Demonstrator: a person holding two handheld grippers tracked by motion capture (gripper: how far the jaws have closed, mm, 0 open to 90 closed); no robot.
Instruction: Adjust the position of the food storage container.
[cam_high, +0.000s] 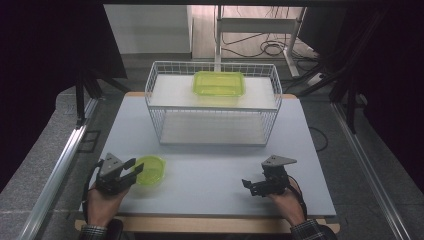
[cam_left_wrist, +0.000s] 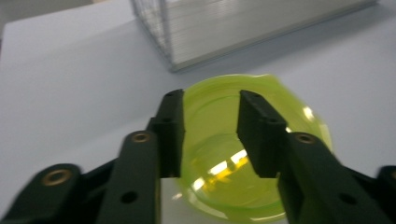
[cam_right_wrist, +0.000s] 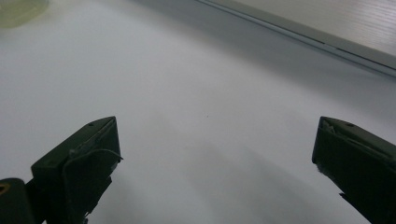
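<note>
A round, translucent green container (cam_high: 150, 170) sits on the white table (cam_high: 215, 200) at the front left. My left gripper (cam_high: 134, 168) is right at its left side with its jaws apart. In the left gripper view the same container (cam_left_wrist: 224, 186) shows between and beyond the two black jaws of that gripper (cam_left_wrist: 211, 100), which stand over its near part without clamping it. My right gripper (cam_high: 250, 186) rests at the front right, open wide (cam_right_wrist: 210, 154), with bare table between its jaws. A rectangular green container (cam_high: 219, 83) lies on the upper shelf of the wire rack (cam_high: 212, 108).
The white wire rack stands across the far middle of the table, with a lower shelf under the upper one; its corner (cam_left_wrist: 224, 28) is just beyond the round container. Metal rails run along both table sides. Cables lie on the floor behind.
</note>
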